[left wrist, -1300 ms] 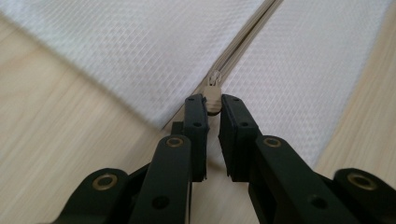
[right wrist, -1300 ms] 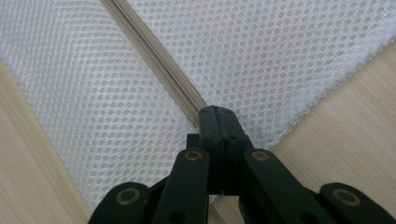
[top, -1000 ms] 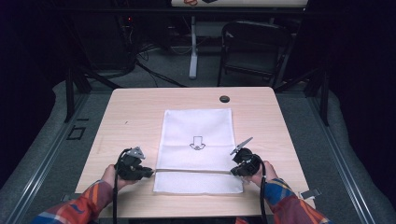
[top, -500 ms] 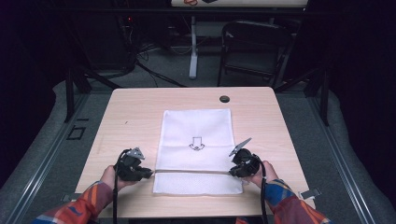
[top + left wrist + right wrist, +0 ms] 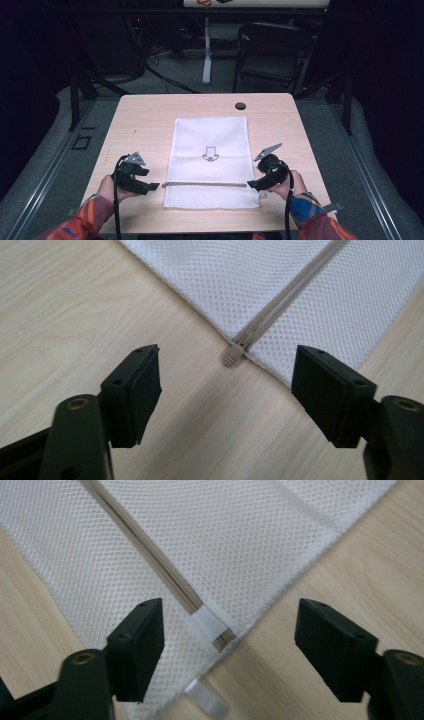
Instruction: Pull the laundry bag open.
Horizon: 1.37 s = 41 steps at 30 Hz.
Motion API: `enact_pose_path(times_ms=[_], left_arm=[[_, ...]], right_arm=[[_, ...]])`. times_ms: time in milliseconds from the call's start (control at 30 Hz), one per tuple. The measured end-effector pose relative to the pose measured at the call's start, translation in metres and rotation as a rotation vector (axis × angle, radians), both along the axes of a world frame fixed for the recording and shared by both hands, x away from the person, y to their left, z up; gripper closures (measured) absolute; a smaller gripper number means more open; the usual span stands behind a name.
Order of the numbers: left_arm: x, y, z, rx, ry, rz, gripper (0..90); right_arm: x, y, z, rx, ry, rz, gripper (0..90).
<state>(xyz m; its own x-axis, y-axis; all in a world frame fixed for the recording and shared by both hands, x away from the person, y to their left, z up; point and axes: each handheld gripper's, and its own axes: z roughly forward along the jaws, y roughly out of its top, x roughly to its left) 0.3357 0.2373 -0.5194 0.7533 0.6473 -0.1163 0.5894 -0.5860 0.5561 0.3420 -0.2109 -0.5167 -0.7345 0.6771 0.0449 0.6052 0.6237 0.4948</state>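
The step in hand looks like the approach to a zip: a white mesh laundry bag (image 5: 210, 162) lies flat in the middle of the desk (image 5: 150, 120), short edge toward the person, and both tools sit at the two ends of its zipper (image 5: 205, 184), which runs across the bag near the close edge.

The left tool (image 5: 152, 186) is open, jaws wide apart and empty, hovering just off the bag's left edge; in the left gripper view the beige zipper pull (image 5: 231, 356) lies on the wood between the jaws, just beyond them. The right tool (image 5: 252, 185) is open too, holding nothing — its jaws straddle the far end of the zipper, where a small white tab (image 5: 209, 621) covers the track.

Next, I judge, the left tool must ease forward and close on the little pull, while the right pins the fabric at its end so the bag cannot bunch.

The bag is fine white netting, smooth and seemingly empty, with a small arrow mark (image 5: 210, 153) printed at its centre.
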Motion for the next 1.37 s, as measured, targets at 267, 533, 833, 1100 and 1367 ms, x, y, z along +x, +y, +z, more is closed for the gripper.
enact_pose_path(times_ms=[267,533,833,1100,1367], left_arm=[[-0.003,0.017,0.01,-0.002,-0.004,0.079,17.0],[-0.009,0.032,0.01,0.014,0.001,0.174,12.9],[-0.016,0.045,-0.002,0.011,0.059,0.262,7.9],[-0.017,0.047,-0.005,0.02,0.06,0.271,4.8],[-0.012,0.044,-0.013,0.029,0.077,0.258,1.1]], right_arm=[[-0.009,-0.029,0.008,0.01,-0.006,-0.089,10.7],[-0.022,-0.058,0.007,0.019,-0.005,-0.173,4.9],[-0.037,-0.082,-0.002,-0.025,0.004,-0.261,3.4],[-0.035,-0.086,-0.013,-0.032,0.043,-0.268,2.3],[-0.034,-0.086,-0.016,-0.037,0.054,-0.258,0.5]])
